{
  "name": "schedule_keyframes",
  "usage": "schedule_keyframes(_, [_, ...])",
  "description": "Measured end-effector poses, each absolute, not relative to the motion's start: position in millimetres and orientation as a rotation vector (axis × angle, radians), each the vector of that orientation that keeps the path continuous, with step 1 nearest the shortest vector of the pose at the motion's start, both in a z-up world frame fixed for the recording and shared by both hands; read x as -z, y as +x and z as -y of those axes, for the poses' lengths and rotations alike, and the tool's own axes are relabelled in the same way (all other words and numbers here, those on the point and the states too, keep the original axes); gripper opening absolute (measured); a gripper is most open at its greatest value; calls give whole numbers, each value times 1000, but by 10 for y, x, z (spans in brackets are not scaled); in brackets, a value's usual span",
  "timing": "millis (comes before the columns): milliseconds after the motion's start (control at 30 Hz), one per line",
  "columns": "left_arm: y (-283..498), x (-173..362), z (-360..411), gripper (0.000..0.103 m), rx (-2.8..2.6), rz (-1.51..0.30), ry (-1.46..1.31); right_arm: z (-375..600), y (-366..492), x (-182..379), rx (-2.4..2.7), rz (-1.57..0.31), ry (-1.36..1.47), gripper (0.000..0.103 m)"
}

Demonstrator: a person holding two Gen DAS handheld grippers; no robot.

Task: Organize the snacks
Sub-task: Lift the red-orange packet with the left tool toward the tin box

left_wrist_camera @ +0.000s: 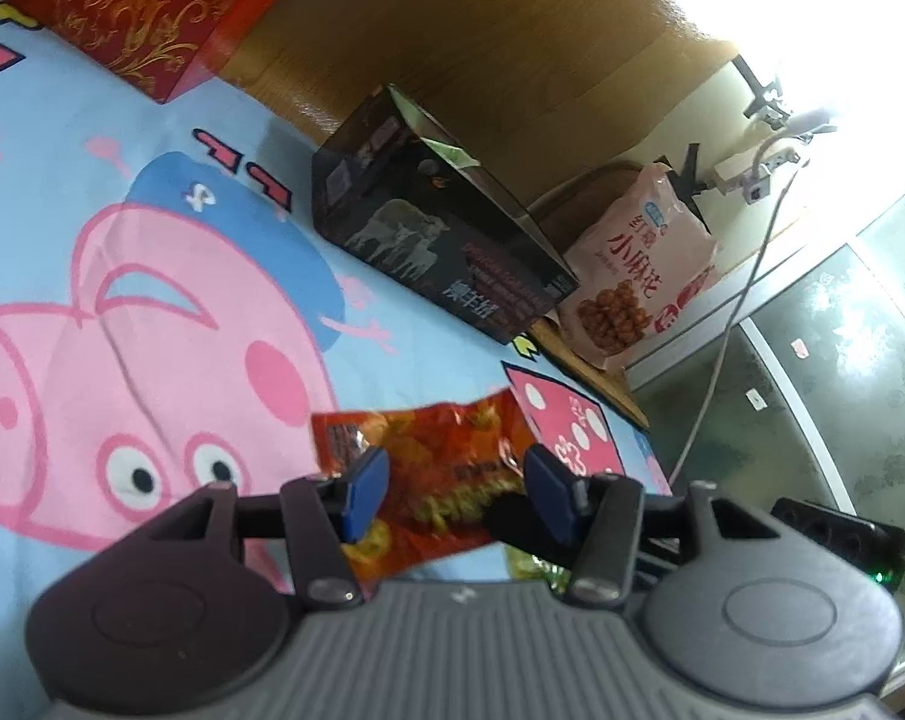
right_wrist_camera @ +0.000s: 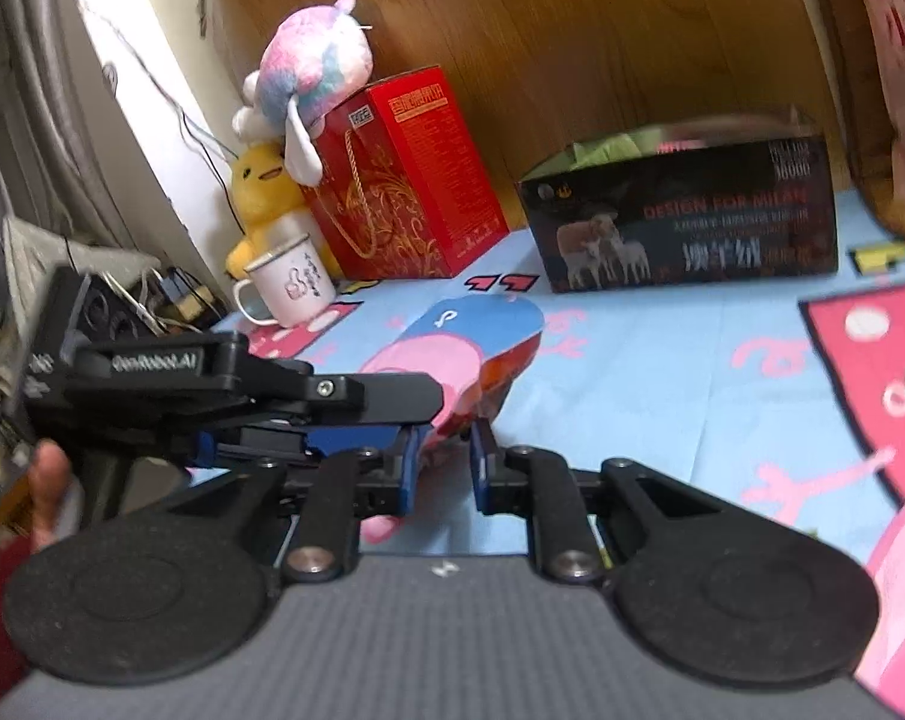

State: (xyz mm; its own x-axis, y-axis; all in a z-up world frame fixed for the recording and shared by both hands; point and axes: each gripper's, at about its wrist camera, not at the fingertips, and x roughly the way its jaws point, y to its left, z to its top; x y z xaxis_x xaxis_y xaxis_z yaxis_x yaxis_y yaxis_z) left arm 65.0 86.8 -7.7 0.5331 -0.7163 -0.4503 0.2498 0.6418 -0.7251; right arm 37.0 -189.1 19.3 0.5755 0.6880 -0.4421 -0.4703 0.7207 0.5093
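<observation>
An orange-red snack packet (left_wrist_camera: pixel 446 456) hangs over the pig-print blanket (left_wrist_camera: pixel 152 300) between the blue pads of my left gripper (left_wrist_camera: pixel 458 495). The jaws stand apart, one at each side of the packet, and I see no squeeze. In the right wrist view my right gripper (right_wrist_camera: pixel 443 462) is shut on the lower edge of the same packet (right_wrist_camera: pixel 503 372), whose shiny back mirrors the blanket. The left gripper (right_wrist_camera: pixel 416 420) reaches in from the left, its tips at the packet. A dark open box with sheep on it (left_wrist_camera: pixel 428 228) (right_wrist_camera: pixel 680 216) stands further back.
A pink snack bag (left_wrist_camera: pixel 632 276) leans beside the dark box at the bed's edge. A red gift box (right_wrist_camera: pixel 404 180), two plush toys (right_wrist_camera: pixel 308 72) and a white mug (right_wrist_camera: pixel 290 288) stand at the back left. A wooden headboard (right_wrist_camera: pixel 572 30) closes the back. A hand (right_wrist_camera: pixel 47 492) shows at the left.
</observation>
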Motion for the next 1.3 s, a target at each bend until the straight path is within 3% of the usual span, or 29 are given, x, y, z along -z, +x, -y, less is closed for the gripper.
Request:
schedule_keyframes(100, [708, 185, -946, 51, 632, -846, -727, 1978, 450, -126, -707, -729, 463, 21])
schedule_keyframes(200, [726, 219, -999, 49, 638, -849, -766, 2014, 519, -68, -708, -774, 539, 26])
schedule_keyframes(300, [719, 220, -992, 49, 639, -844, -756, 1970, 559, -40, -712, -801, 560, 38])
schedule_keyframes(367, [714, 219, -988, 49, 639, -841, -751, 1906, 579, -12, -706, -823, 543, 38])
schedule_keyframes(400, [715, 220, -993, 49, 638, -840, -753, 1884, 591, 12, -696, -833, 543, 34])
schedule_keyframes(433, [715, 218, -1007, 50, 637, -839, -757, 1896, 596, 24, -685, -827, 548, 22])
schedule_keyframes(533, [707, 212, -1054, 54, 643, -840, -778, 1984, 617, 65, -675, -839, 628, 21])
schedule_keyframes(667, [664, 156, -1142, 68, 620, -809, -786, 2176, 625, 78, -667, -846, 767, 20])
schedule_keyframes(1000, [583, 112, -1111, 70, 660, -803, -822, 2573, 614, 201, -685, -860, 1087, 20])
schedule_keyframes(1100, [601, 84, -1040, 62, 686, -810, -829, 2584, 613, 172, -709, -860, 1107, 20])
schedule_keyframes(1167, [641, 45, -972, 46, 703, -815, -814, 2567, 621, 129, -727, -858, 1105, 20])
schedule_keyframes(1300, [785, -113, -815, 40, 733, -808, -747, 2571, 679, -20, -733, -822, 1060, 20])
